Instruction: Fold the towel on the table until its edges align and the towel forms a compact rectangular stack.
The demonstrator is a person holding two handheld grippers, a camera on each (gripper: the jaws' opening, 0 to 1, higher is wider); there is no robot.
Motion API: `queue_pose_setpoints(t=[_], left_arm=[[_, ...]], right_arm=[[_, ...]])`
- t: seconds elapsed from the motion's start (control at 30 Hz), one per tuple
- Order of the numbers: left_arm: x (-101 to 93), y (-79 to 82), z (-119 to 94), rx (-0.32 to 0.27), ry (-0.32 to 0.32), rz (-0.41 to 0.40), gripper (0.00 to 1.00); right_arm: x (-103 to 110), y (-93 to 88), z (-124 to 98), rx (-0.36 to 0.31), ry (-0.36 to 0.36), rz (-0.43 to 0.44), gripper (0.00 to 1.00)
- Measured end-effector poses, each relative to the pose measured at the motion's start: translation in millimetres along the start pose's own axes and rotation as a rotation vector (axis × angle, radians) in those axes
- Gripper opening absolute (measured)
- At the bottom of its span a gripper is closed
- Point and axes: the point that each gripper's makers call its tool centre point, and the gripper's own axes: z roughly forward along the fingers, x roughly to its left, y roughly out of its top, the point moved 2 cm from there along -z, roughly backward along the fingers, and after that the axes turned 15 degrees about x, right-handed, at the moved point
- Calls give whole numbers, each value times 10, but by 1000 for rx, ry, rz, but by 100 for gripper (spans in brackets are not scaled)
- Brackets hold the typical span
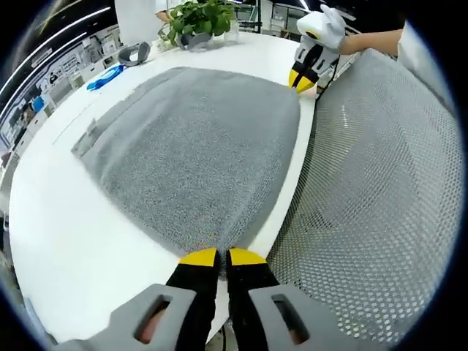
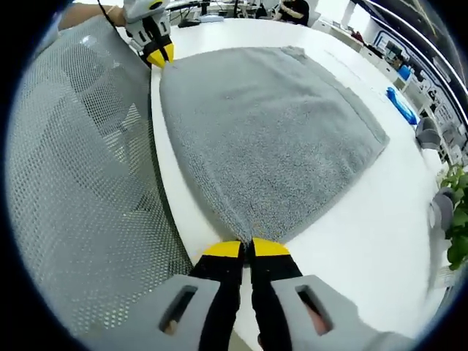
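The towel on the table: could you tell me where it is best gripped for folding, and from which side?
Grip the towel at its two near corners, coming from the table's near edge. It lies flat, and those corners reach that edge. Both the left gripper and right gripper are already shut there.

We see a grey towel (image 1: 197, 153) made of soft, fuzzy cloth with a rough, loopy top and a flatter woven band near its far edge. The white counter (image 1: 66, 234) under it looks smooth and a little shiny. Beside the counter we see grey mesh cloth (image 1: 373, 197) full of tiny holes. Our fingers (image 1: 199, 257) have yellow, matt plastic tips.
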Motion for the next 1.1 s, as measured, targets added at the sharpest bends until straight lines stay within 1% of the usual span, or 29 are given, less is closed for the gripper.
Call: queue_pose_setpoints(t=[0.1, 0.17, 0.27, 0.33, 0.47, 0.53, 0.6, 0.77, 0.87, 0.97, 1.1], left_arm=[[9, 31, -67, 6, 7, -30, 3], [17, 67, -151, -1, 12, -63, 3], [46, 150, -306, -52, 32, -99, 3], [53, 175, -404, -63, 43, -113, 3], [60, 202, -528, -73, 71, -111, 3], [39, 223, -578, -77, 56, -130, 3], [8, 236, -612, -74, 53, -130, 3], [-33, 252, -713, -65, 63, -112, 3], [-25, 269, -802, -73, 75, -113, 3], [-31, 276, -891, -82, 82, -118, 3], [-60, 283, -982, -87, 83, -114, 3]], right_arm=[[-13, 35, -110, 2, -8, -16, 0], [-32, 54, -171, -4, -14, -14, 0], [-54, 82, -271, -24, -7, 21, 0], [-60, 87, -321, -31, -4, 35, 0], [-91, 85, -435, -39, -10, 45, 0], [-102, 93, -499, -45, -8, 62, 0], [-111, 96, -550, -49, -9, 70, 0], [-112, 103, -696, -57, -23, 75, 0], [-114, 101, -761, -61, -29, 78, 0], [-95, 85, -841, -74, -21, 103, 0], [-76, 64, -907, -84, -25, 112, 0]])
